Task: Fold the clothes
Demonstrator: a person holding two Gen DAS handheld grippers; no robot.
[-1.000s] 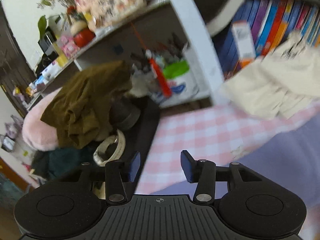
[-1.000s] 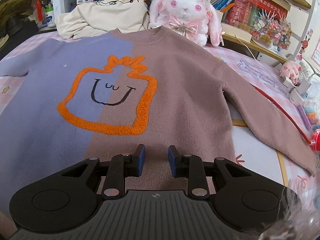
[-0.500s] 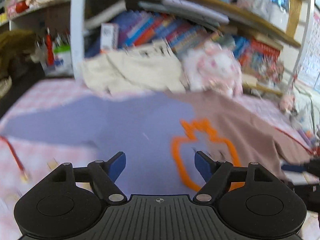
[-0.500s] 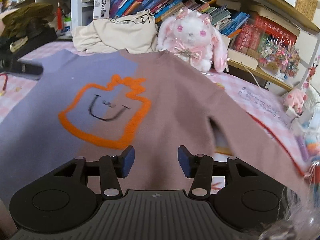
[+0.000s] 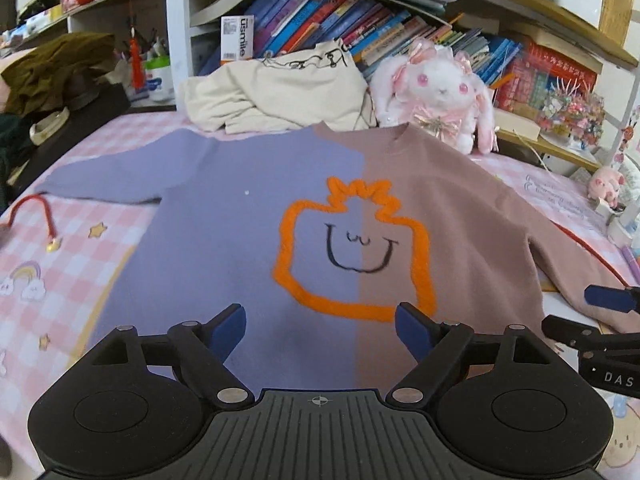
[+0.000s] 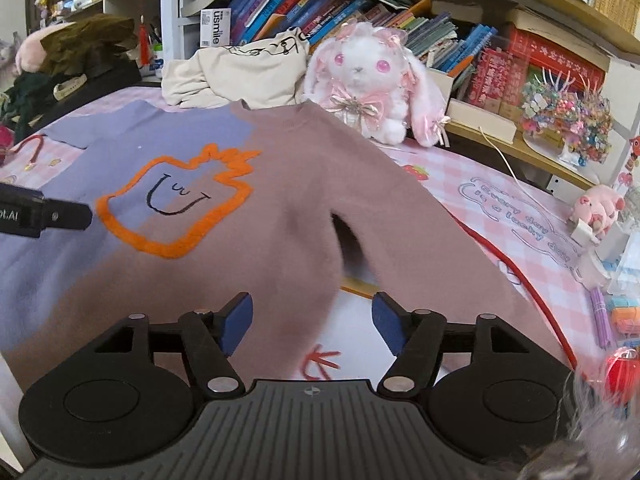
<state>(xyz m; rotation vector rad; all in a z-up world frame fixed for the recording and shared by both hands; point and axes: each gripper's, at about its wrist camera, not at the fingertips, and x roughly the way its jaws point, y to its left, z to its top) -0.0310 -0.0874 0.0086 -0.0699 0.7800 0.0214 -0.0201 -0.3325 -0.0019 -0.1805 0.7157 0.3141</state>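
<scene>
Both grippers have spread their blue-padded fingers wider than a moment ago, and the left one has swung round from the side shelves to face the sweater squarely. Nearest the left wrist camera, the left gripper [image 5: 320,330] hangs released and empty over the lower middle of the sweater [image 5: 248,240], which lies flat, front up, on a pink checked tablecloth [image 5: 60,256]. Its left half is lilac, its right half dusty pink, with an orange outlined smiling shape [image 5: 356,248] across the join, just beyond the fingertips. The right gripper [image 6: 312,320], also released and holding nothing, sits low over the pink half, between the hem and the armpit, where the pink sleeve [image 6: 440,256] angles away to the right; cloth here is blurred. Each gripper shows at the edge of the other's view. Farther off, past the collar, a cream garment [image 5: 276,96] sits crumpled beside a white and pink plush rabbit [image 5: 436,92]. Behind them stand shelves of books [image 5: 360,20].
</scene>
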